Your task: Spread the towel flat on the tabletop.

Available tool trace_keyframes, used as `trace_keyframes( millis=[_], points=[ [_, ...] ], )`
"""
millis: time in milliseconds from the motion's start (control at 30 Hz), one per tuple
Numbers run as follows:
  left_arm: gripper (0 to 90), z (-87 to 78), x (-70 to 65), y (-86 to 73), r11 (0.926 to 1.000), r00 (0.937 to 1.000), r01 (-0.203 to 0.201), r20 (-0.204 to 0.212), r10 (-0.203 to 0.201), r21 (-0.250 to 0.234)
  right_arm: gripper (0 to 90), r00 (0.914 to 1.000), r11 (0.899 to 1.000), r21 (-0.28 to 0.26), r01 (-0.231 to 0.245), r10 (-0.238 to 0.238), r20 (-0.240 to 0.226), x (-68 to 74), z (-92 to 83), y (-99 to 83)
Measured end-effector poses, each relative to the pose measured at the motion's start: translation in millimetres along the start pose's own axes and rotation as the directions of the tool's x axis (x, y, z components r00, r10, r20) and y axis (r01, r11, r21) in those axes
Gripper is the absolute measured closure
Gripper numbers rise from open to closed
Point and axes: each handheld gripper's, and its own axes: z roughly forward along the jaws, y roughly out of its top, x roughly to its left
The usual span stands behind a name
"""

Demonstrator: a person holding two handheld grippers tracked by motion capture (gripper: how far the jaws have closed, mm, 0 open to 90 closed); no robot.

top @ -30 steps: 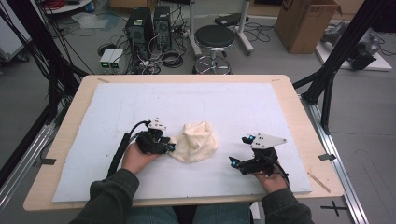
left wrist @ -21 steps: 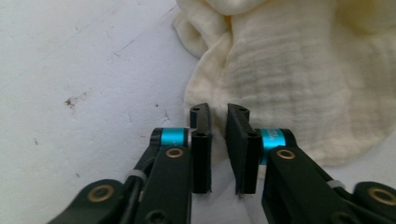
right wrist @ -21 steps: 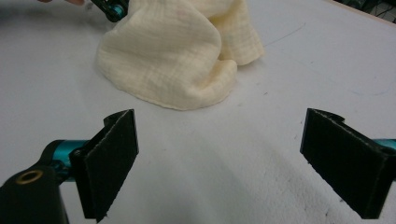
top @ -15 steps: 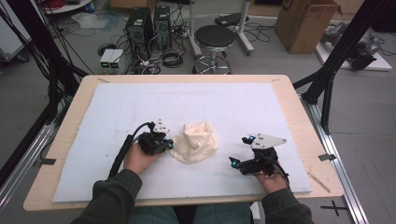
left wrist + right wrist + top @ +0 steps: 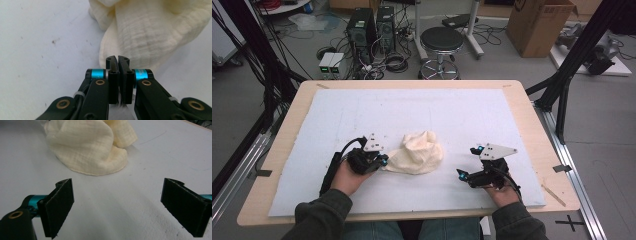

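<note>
So the cream cloth (image 5: 417,154) is sitting crumpled in a lump on the white mat (image 5: 462,115), near the front and about halfway between the two hands. The left gripper (image 5: 383,161) is pressing right up against the cloth's left edge, and its jaws are pinched tight together. In the left gripper view the cloth's hem (image 5: 110,53) is lying right at the jaw tips, but honestly I can't tell if any fabric is actually getting caught between them. The right gripper (image 5: 463,175) is hanging out well apart from the cloth on the right, jaws gaping wide with just bare mat between them. Nothing's blocking the way between it and the cloth. Beyond the wooden table (image 5: 532,125) a black stool (image 5: 442,41), a couple of computer towers (image 5: 371,27) and a cardboard box (image 5: 539,25) are sitting on the floor.
</note>
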Motion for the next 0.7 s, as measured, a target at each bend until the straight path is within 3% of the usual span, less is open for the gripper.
trace_keyframes(
  millis=[167, 300, 467, 567, 700],
  points=[
    [86.8, -11.9, -0.9, -14.3, 0.9989, 0.9991, 0.041, -0.004, -0.041, -0.021, 10.9, 0.9999, 1.0, 0.002, -0.007, 0.007, -0.015, 0.4, 3.4, 1.7],
    [86.8, -13.9, 1.0, -20.1, 0.998, 0.9986, 0.051, -0.013, -0.052, -0.036, 26.0, 0.9985, 1.0, -0.014, -0.003, 0.002, -0.054, -2.6, 8.9, 8.0],
    [86.6, -6.9, 6.9, -23.6, 0.9957, 0.9971, 0.075, -0.013, -0.076, -0.055, 51.7, 0.9949, 0.999, 0.035, 0.04, -0.037, -0.094, -8.0, 27.2, 17.7],
    [86.6, -2.1, 11.6, -22.5, 0.9953, 0.9969, 0.078, -0.01, -0.078, -0.057, 57.6, 0.9921, 0.995, 0.081, 0.063, -0.053, -0.113, -11.6, 43.3, 23.4],
    [86.6, 3.1, 16.1, -22.6, 0.9953, 0.9967, 0.08, -0.006, -0.081, -0.055, 56.6, 0.9846, 0.996, 0.079, 0.033, -0.019, -0.174, -19.4, 63.5, 29.0]
  ],
)
